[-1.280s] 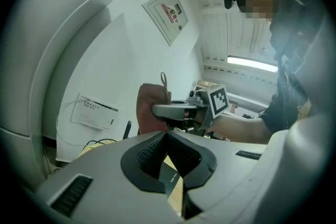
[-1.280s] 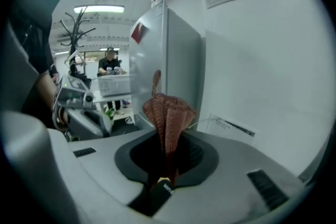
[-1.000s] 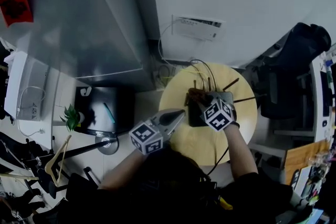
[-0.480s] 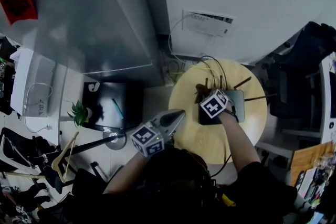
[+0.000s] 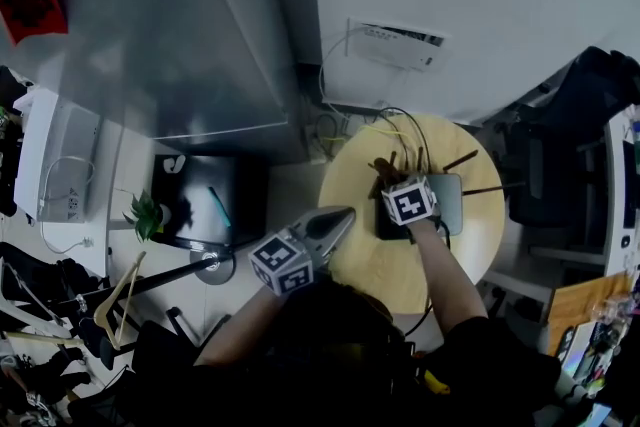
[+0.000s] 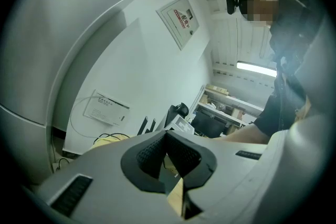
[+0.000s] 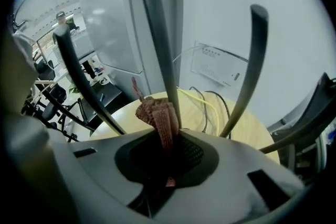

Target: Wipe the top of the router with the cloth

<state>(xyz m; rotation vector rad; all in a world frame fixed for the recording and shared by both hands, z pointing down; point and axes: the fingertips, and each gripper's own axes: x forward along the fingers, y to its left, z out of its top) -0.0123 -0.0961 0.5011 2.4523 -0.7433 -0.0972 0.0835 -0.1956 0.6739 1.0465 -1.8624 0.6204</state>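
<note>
Seen from above, a dark router [image 5: 449, 202] lies on a small round wooden bench [image 5: 372, 267], its thin antennas [image 7: 160, 44] rising from its far edge. The right tongs [image 5: 386, 179] sit over the router's top near those antennas. They are clamped tight on a bunched reddish-brown cloth [image 7: 159, 114], which pokes out beyond the jaw tips between two antennas. The left tongs [image 5: 345, 214] hang to the router's left, over the bench's edge. Their jaws are pressed together with nothing between them, and they do not touch the router.

Likely risks from here:
- The cloth's free end sits right beside the antennas, so a sideways stroke could snag one and bend or tip it.
- Nothing steadies the router, so a firm wipe might push it across the smooth bench.
- A yellow cable [image 7: 202, 99] and dark cables lie just behind the router, and dragging it could tug them.
- Only a narrow fold of cloth appears pinched, so it may slip free under friction.
</note>
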